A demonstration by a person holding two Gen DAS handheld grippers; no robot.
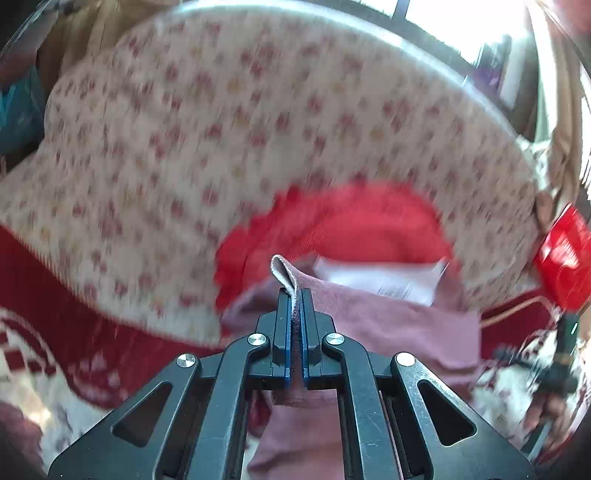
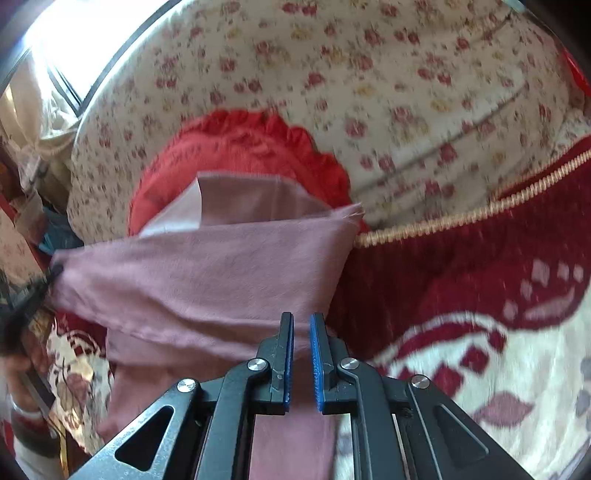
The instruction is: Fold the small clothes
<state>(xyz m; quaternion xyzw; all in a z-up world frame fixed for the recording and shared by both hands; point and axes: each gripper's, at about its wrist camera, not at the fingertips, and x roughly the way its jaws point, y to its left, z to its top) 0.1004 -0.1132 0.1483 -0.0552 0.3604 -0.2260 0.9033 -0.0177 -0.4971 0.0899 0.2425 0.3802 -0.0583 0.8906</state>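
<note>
A small dusty-pink garment (image 2: pixel 207 273) lies lifted over a red-and-cream patterned blanket (image 2: pixel 480 295). My left gripper (image 1: pixel 295 295) is shut on a folded edge of the pink garment (image 1: pixel 369 321), which sticks up between the pads. In the right wrist view the left gripper (image 2: pixel 48 280) holds the garment's far left corner, stretching it. My right gripper (image 2: pixel 301 321) is slightly open, its blue pads apart and just above the garment's lower right edge, holding nothing. The left wrist view is motion-blurred.
A red frilled cushion (image 2: pixel 240 147) lies behind the garment against a floral cream pillow (image 2: pixel 388 92). A white label or paper (image 1: pixel 380 277) shows on the garment. A gold braid trim (image 2: pixel 461 218) edges the blanket. A bright window (image 1: pixel 461 22) is behind.
</note>
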